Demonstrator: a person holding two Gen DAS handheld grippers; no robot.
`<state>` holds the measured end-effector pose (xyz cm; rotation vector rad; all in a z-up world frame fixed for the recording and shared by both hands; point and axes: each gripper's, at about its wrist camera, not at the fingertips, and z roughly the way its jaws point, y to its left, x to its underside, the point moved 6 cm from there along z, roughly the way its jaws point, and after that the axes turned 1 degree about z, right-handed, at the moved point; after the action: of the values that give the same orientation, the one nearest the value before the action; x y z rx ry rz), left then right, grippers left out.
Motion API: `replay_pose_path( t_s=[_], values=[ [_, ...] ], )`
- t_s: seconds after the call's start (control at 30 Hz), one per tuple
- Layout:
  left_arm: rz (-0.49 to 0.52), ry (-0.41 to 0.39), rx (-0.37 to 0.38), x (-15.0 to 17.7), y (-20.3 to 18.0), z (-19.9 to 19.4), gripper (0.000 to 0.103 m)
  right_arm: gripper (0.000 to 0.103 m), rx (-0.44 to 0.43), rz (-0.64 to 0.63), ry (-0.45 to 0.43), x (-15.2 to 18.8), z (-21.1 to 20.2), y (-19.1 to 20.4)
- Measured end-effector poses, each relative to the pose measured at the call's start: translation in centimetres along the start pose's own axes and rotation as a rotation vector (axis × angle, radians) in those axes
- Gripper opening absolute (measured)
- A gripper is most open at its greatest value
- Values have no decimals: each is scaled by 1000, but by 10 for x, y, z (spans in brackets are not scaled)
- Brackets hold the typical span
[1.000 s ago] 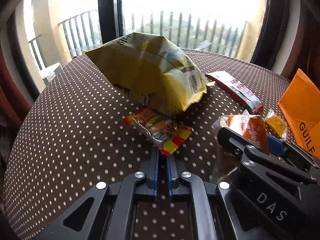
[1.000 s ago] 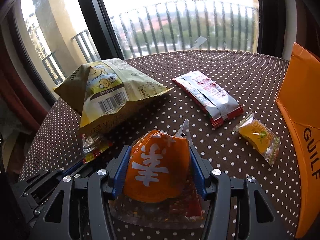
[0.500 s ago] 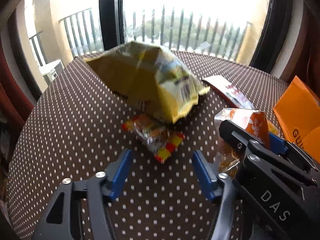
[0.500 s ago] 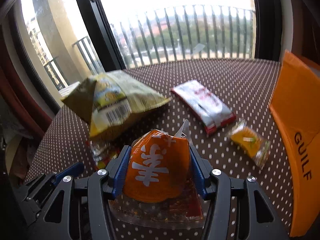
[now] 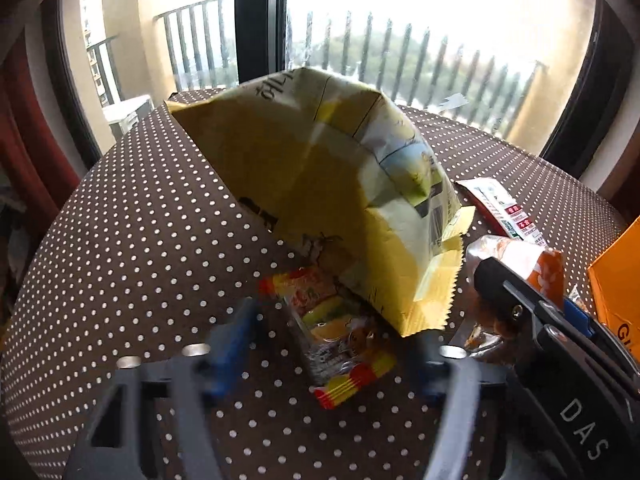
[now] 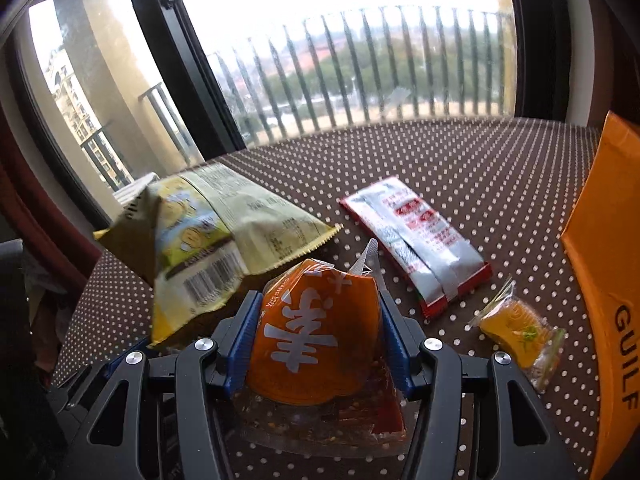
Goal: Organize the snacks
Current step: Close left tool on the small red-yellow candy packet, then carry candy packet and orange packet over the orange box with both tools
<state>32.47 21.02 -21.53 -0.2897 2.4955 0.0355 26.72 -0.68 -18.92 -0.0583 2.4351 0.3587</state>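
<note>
A small red-and-yellow candy packet (image 5: 344, 344) lies on the dotted brown tablecloth (image 5: 140, 260), its far end tucked under a big yellow chip bag (image 5: 320, 184). My left gripper (image 5: 332, 344) straddles that packet; its jaws are closing, blurred, and still clear of the wrapper. My right gripper (image 6: 320, 312) is shut on an orange snack packet (image 6: 316, 340) with white lettering, held just above the cloth. In the left wrist view the right gripper (image 5: 560, 340) sits close on the right with the orange packet (image 5: 520, 256).
A red-and-silver flat packet (image 6: 416, 240) and a small orange sweet in clear wrap (image 6: 516, 332) lie right of the chip bag (image 6: 208, 240). An orange box (image 6: 608, 280) stands at the table's right edge. Window and balcony railing lie behind.
My left gripper went from shut to wide apart and moved forward, so the candy packet now lies between its fingers. The right gripper shifted a little, still gripping the orange packet.
</note>
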Motion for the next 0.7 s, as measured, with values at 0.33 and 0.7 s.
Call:
replay_pose_path(
  t_s=[0.33, 0.7],
  values=[
    [-15, -19, -18, 10, 7, -7, 34, 59, -34, -13, 31, 8, 4, 8],
    [-3, -21, 15, 50, -9, -38, 34, 59, -23, -43, 48, 31, -19, 6]
  ],
)
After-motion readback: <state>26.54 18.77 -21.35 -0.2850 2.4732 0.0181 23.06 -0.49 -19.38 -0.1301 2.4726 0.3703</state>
